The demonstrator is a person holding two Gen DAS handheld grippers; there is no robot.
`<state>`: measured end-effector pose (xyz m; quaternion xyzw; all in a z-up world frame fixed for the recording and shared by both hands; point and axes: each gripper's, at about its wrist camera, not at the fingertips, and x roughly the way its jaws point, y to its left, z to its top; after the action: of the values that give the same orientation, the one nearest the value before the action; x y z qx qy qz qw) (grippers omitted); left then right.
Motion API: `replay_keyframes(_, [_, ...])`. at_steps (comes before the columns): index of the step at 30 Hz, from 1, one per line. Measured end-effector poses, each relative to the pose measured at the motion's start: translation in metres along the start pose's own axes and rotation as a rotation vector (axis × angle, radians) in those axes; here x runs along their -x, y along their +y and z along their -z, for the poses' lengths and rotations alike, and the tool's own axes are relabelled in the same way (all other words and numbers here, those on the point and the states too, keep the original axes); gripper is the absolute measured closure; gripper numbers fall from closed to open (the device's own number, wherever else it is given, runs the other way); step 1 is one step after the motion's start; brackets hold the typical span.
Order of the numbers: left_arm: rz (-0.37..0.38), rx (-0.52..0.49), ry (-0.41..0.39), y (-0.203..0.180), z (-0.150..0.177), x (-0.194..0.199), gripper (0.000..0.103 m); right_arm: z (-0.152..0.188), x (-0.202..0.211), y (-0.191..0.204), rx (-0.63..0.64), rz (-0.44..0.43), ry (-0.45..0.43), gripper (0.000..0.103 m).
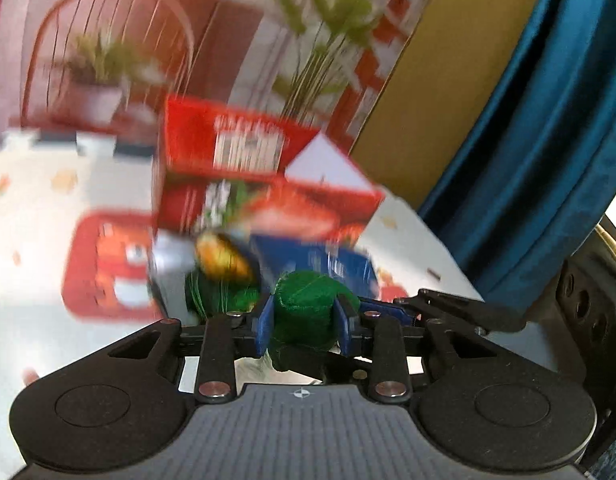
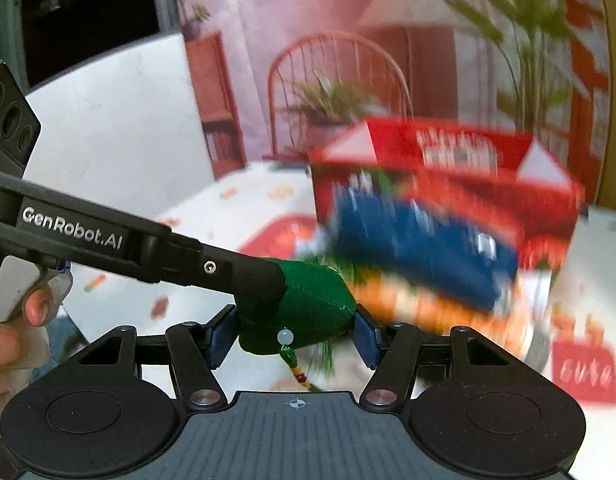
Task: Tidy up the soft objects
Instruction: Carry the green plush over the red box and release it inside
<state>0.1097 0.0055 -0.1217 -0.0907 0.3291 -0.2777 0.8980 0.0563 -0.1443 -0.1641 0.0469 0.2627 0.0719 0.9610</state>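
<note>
A green fabric pouch [image 1: 303, 312] with a white bead and tassel [image 2: 285, 338] is held above the table. My left gripper [image 1: 303, 322] is shut on one end of it, blue fingers [image 1: 263, 324] pressing both sides. My right gripper [image 2: 293, 330] has its blue fingers [image 2: 221, 338] on either side of the same pouch [image 2: 312, 308], touching it. The left gripper's black arm [image 2: 147, 248] reaches in from the left in the right wrist view. Both views are blurred by motion.
A red open box [image 1: 243, 184] stands on the white patterned tablecloth [image 1: 35, 220]; it also shows in the right wrist view [image 2: 448, 168]. A blue object [image 2: 420, 248], orange items [image 2: 428, 308], a red cartoon pouch [image 1: 111, 268] and a small red tag [image 2: 584, 372] lie around. A blue curtain [image 1: 540, 140] hangs right.
</note>
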Motion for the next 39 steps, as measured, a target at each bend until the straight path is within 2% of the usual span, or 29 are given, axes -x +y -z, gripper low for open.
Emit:
replay_keyframes(11, [-0.031, -0.005, -0.136, 0.001, -0.066, 0.016, 0.069, -0.095, -0.002, 0.001, 0.094, -0.03, -0.083, 0.047])
replay_keyframes(22, [-0.007, -0.016, -0.188, 0.006, -0.142, -0.008, 0.069, -0.176, -0.023, -0.026, 0.18, -0.02, -0.146, 0.046])
replay_keyframes(32, [0.003, -0.023, -0.207, 0.012, -0.187, -0.055, 0.068, -0.221, -0.05, -0.066, 0.229, 0.003, -0.171, 0.046])
replay_keyframes(39, [-0.004, -0.022, -0.153, 0.031, -0.201, -0.099, 0.068, -0.228, -0.089, -0.102, 0.192, -0.01, -0.155, 0.046])
